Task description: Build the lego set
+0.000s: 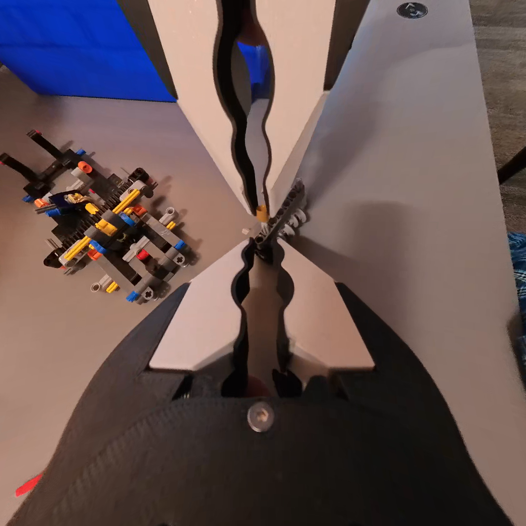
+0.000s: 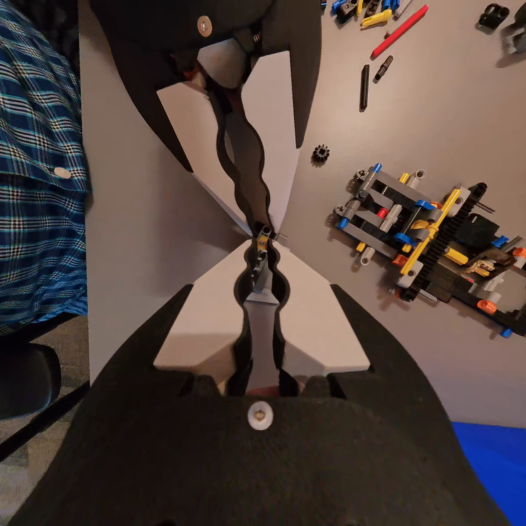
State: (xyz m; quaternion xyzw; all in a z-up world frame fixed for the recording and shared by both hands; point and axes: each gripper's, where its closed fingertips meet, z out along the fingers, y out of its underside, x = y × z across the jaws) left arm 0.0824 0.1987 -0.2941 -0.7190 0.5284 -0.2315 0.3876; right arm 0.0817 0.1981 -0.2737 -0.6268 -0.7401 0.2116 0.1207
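My left gripper (image 1: 261, 245) is shut on the near end of a black holed beam (image 1: 287, 205) that carries light grey pins along one side. My right gripper (image 2: 262, 245) is shut on a small yellow bush (image 2: 261, 244) and holds it against the beam (image 2: 257, 267) near the left gripper's tips (image 2: 263, 227). In the left wrist view the right gripper (image 1: 260, 210) comes in from the top with the bush (image 1: 261, 214) at its tips. The two grippers meet tip to tip above the grey table (image 1: 398, 170). The part-built model (image 1: 113, 227) lies on the table to one side (image 2: 427, 242).
Loose parts lie at the far side of the table: a red axle (image 2: 398, 31), a black axle (image 2: 364, 85), a black gear (image 2: 321, 153) and small mixed pieces (image 2: 367, 11). A blue box (image 1: 71, 48) stands on the table. A person in a plaid shirt (image 2: 37, 170) sits at the table edge. My two grippers' fingertips are within a few centimetres of each other. It is some 7 cm from my left tips to the black gear (image 2: 321, 153).
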